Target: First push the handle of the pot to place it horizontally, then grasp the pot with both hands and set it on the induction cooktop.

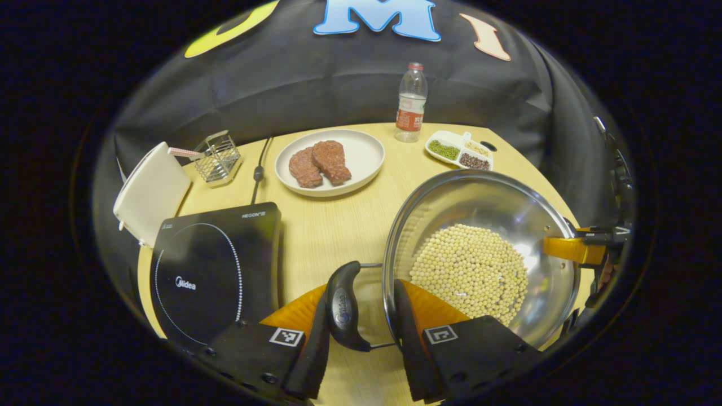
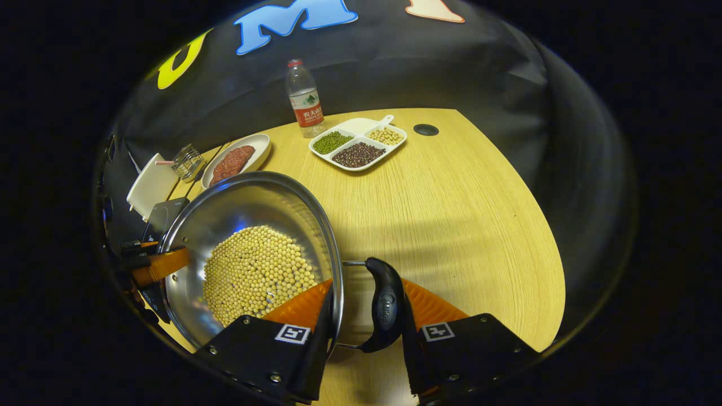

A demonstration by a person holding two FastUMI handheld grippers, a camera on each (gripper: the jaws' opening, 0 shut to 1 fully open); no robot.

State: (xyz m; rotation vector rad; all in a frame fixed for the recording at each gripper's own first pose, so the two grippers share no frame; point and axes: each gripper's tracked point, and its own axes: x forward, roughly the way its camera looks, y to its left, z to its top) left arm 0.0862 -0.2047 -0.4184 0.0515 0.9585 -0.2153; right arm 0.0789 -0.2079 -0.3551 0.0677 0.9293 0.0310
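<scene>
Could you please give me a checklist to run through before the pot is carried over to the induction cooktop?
1. Left gripper jaws astride the near handle and the rim of the pot: ok.
2. Right gripper jaws astride the other handle and rim: ok.
3. Both grips firm: cannot tell.
4. Induction cooktop surface bare: ok.
5. Soybeans sit well below the rim: ok.
6. Plate stands clear of the way to the cooktop: ok.
</scene>
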